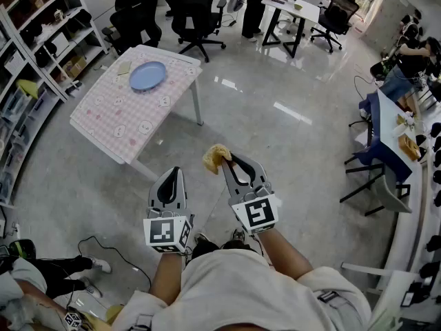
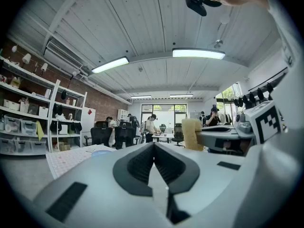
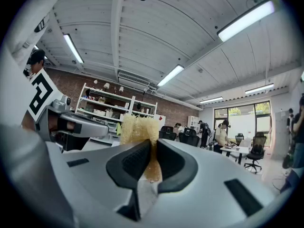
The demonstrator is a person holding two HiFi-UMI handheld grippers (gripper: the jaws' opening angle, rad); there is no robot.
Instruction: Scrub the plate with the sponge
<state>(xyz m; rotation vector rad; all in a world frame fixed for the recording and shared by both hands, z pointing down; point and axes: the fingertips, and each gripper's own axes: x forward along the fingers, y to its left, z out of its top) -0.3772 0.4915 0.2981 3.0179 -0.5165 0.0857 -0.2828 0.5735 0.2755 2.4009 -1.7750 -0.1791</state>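
On the pink-and-white checked table (image 1: 110, 112), toward 11 o'clock in the head view, a round pale-blue plate (image 1: 147, 75) lies flat near the far end. Nothing lies on it and it is well apart from both grippers, with bare grey floor between the person and the table.

The left gripper (image 1: 176, 173) points toward 12 o'clock. In its own view the dark pads (image 2: 142, 163) are pressed together with nothing between them, so it is clenched and empty. It is a little nearer the table than the other gripper.

Just beside it, the right gripper (image 1: 227, 161) is clamped on a ragged yellow foam sponge (image 1: 215, 156). In the right gripper view the sponge (image 3: 137, 127) is pinched low between the jaws, and its bushy top stands clear above them.

The coming move probably turns on that 11 o'clock bearing. The sponge has to travel forward and leftward, across the left gripper's line, to reach the plate. The plate is round, so no approach angle is favoured. My guess is that the empty left gripper is free to steady the plate's near rim.
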